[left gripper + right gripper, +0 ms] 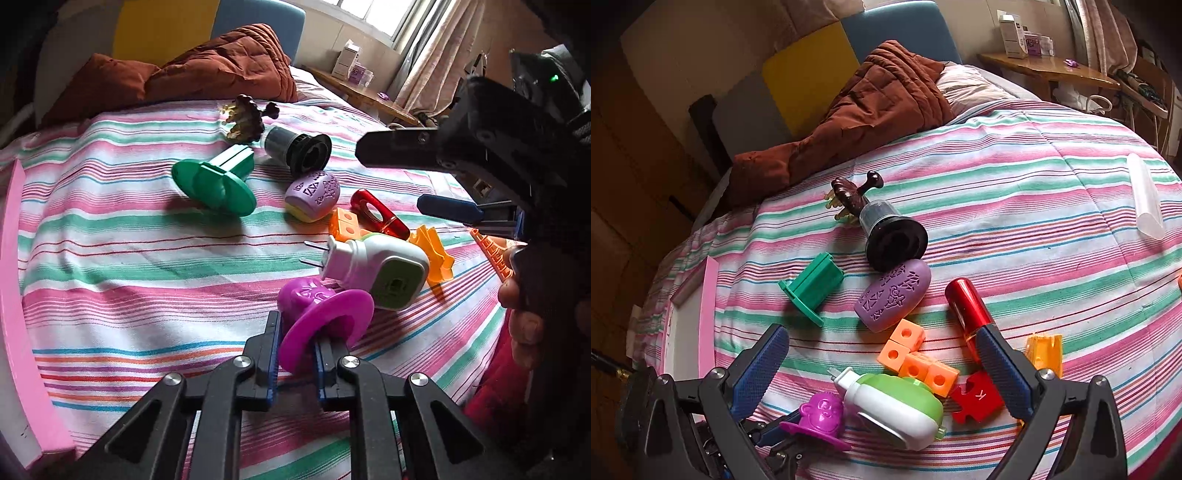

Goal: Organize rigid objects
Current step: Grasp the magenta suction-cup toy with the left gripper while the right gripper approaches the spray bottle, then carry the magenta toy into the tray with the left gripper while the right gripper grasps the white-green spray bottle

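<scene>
Clamped by its thin flange only, the purple toy point(325, 314) in my left tongs point(295, 354) near the bed's point(122, 258) front edge could twist free; right tongs point(882, 373) hang wide open, empty.

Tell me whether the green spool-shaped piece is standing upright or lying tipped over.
Tipped over. The green spool-shaped piece lies on its side on the striped bedsheet, its round flange on edge and its ribbed stem pointing sideways.
</scene>
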